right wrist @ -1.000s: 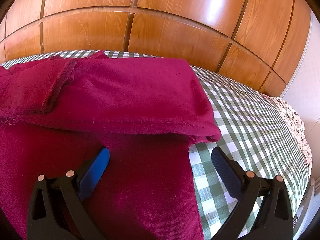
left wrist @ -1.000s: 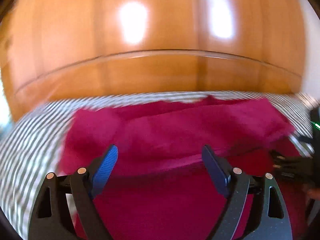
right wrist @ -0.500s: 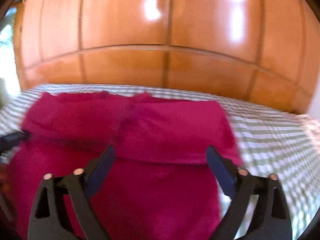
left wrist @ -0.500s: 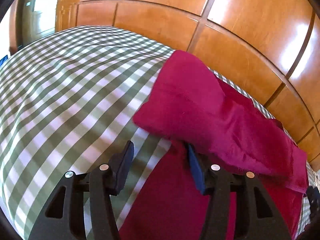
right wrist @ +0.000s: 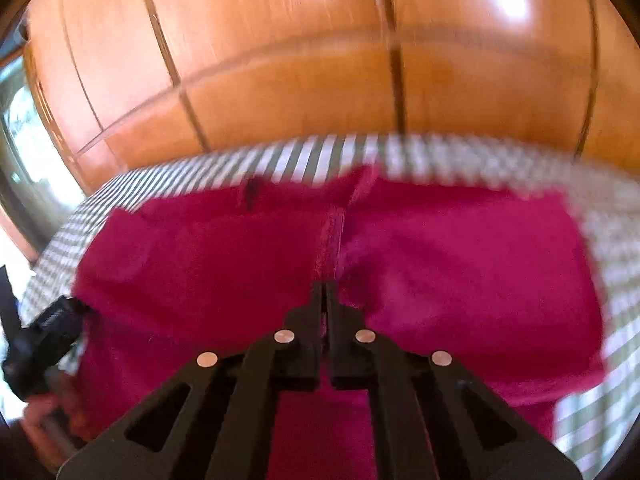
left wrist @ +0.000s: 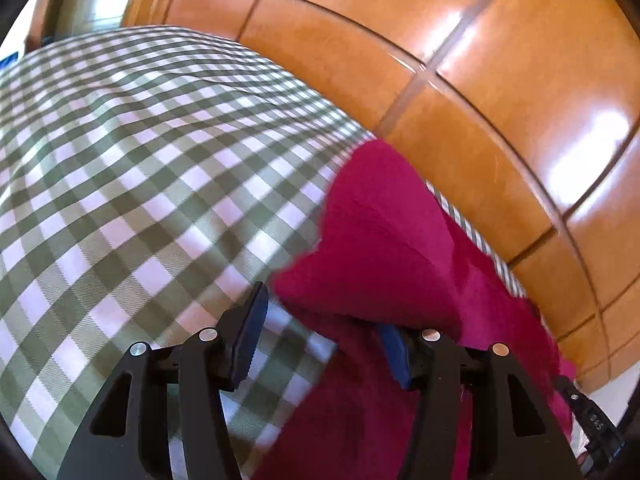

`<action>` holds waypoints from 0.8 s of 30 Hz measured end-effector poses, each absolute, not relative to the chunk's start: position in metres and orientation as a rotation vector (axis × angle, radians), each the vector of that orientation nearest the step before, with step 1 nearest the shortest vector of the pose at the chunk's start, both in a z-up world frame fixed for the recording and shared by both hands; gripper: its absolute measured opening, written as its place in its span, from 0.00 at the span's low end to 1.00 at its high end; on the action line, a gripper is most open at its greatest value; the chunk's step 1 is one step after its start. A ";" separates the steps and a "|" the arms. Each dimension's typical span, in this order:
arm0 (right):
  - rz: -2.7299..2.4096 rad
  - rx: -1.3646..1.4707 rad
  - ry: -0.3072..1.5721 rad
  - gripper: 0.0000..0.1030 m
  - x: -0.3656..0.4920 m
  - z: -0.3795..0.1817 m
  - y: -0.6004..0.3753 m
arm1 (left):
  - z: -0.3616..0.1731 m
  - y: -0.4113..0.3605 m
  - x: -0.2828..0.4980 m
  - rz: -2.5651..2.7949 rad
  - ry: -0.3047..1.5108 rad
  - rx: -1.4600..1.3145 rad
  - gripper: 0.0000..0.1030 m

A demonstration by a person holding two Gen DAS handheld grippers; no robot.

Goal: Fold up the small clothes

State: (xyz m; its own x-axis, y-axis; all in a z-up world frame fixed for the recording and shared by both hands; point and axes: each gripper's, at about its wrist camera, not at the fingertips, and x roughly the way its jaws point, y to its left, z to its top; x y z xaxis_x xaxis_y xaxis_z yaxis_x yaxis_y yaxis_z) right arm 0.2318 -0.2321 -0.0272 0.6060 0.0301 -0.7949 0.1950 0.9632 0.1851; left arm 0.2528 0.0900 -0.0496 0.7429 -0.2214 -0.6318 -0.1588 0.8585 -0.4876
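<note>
Right gripper (right wrist: 325,292) shut, magenta garment (right wrist: 440,264) folded, rumpled

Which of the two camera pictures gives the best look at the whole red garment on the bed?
The right wrist view, though blurred: it shows the red garment spread nearly full width on the checked bedcover. The left wrist view shows only one folded end beside the bedcover.
</note>
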 end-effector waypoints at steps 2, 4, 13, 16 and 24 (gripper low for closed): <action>-0.171 0.237 0.872 0.00 0.231 -0.017 -0.242 | -0.052 0.093 0.254 -0.034 0.742 -0.577 0.52; -0.238 0.226 0.893 0.00 0.230 -0.025 -0.255 | -0.052 0.092 0.255 -0.027 0.747 -0.568 0.52; -0.150 0.405 0.949 0.02 0.216 -0.069 -0.279 | -0.055 0.099 0.253 -0.003 0.733 -0.608 0.40; -0.121 0.416 0.929 0.25 0.215 -0.069 -0.278 | -0.051 0.097 0.241 0.015 0.725 -0.588 0.40; -0.156 0.405 0.826 0.58 0.202 -0.054 -0.273 | -0.017 0.094 0.200 0.046 0.563 -0.504 0.40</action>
